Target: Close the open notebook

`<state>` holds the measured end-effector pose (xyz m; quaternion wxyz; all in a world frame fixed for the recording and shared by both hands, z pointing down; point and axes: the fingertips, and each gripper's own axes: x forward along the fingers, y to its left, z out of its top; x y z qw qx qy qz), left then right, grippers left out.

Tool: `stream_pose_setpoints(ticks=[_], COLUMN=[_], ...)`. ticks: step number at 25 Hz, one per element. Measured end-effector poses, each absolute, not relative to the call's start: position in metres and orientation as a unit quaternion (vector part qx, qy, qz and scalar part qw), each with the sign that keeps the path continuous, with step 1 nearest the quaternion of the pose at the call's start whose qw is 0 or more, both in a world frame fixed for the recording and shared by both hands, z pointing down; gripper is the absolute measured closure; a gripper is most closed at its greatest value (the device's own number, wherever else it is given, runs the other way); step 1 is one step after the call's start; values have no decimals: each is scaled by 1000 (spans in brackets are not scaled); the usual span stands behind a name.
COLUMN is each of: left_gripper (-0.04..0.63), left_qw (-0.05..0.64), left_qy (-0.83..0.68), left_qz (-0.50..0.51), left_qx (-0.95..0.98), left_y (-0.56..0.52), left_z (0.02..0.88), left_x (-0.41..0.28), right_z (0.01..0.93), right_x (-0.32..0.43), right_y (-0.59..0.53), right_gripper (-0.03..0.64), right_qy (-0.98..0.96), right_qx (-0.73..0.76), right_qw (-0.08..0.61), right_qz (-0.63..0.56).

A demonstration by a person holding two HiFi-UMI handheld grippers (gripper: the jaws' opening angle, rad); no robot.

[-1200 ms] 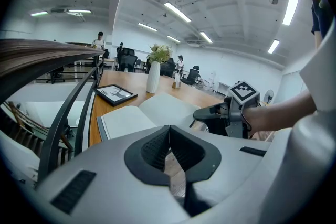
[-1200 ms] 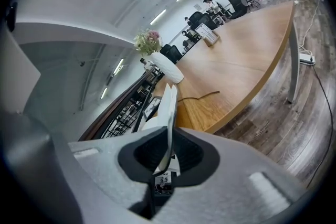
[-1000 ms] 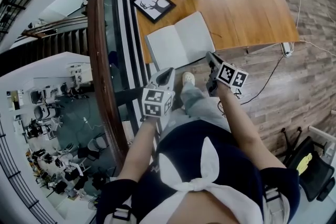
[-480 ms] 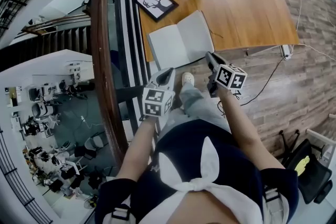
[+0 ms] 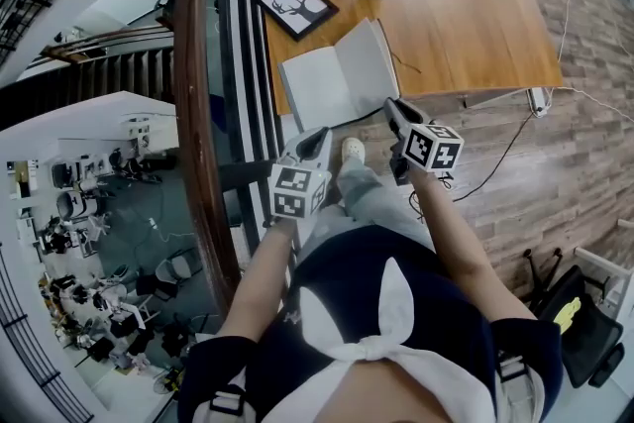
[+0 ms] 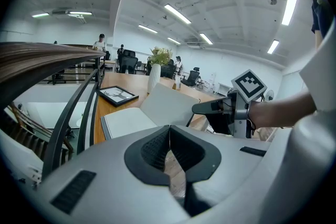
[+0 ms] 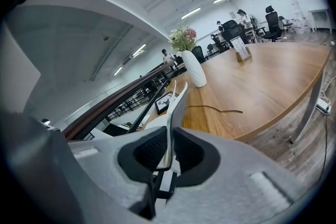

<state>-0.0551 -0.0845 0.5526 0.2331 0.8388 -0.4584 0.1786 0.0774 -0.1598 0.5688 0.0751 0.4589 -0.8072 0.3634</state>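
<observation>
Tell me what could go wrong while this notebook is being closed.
1. The right gripper pinches only the thin edge of the notebook's raised right half, so it may slip out and flop open.
2. The left gripper is shut and off the table, so nothing pins the left half. Since it lies by the table's near edge, the notebook could slide off.
</observation>
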Motion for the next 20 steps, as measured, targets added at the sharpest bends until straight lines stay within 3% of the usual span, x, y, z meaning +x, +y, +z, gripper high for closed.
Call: stream_pose_setpoints(ticks=[20], left_gripper=[575], left_qw=[237], left_qy=[-473], left_qz=[168], left_qx=[832], left_y=[-74], left_z=[548], left_x=[-58], right_z=[555], right_x=[51], right_y=[-148], right_gripper=[577], right_qy=[-856], right_qx=[416], right_qw=[153], right_qz=[265])
